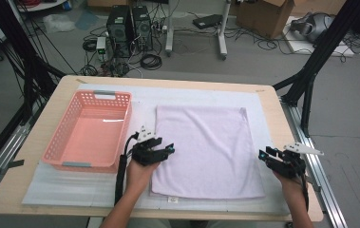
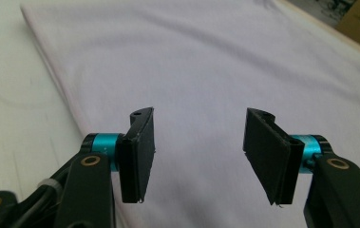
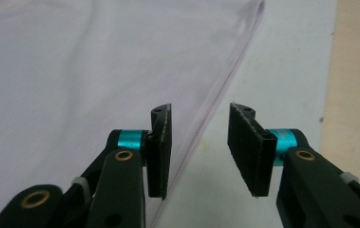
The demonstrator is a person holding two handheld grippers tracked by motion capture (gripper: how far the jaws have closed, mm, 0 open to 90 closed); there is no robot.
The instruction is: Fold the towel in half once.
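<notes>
A pale lilac towel [image 1: 205, 149] lies flat and folded on a white mat [image 1: 73, 183] at the middle of the wooden worktop [image 1: 16, 161], flanked by a person's two hand-held tools. The left claw [image 1: 168, 151] hangs over the towel's left edge, toward its near end, jaws parted with nothing between them; in the left gripper view the cloth [image 2: 206, 71] spreads beneath and beyond the black pads [image 2: 139, 152]. The right claw [image 1: 264, 154] sits at the towel's right edge, also released and empty; in the right gripper view that edge [image 3: 215, 95] runs up between the two jaws, the left jaw over the cloth and the right jaw over the mat [image 3: 287, 61]. Left of the towel, just beside it, a pink plastic basket [image 1: 59, 137] with perforated walls stands on the mat with nothing in it.
</notes>
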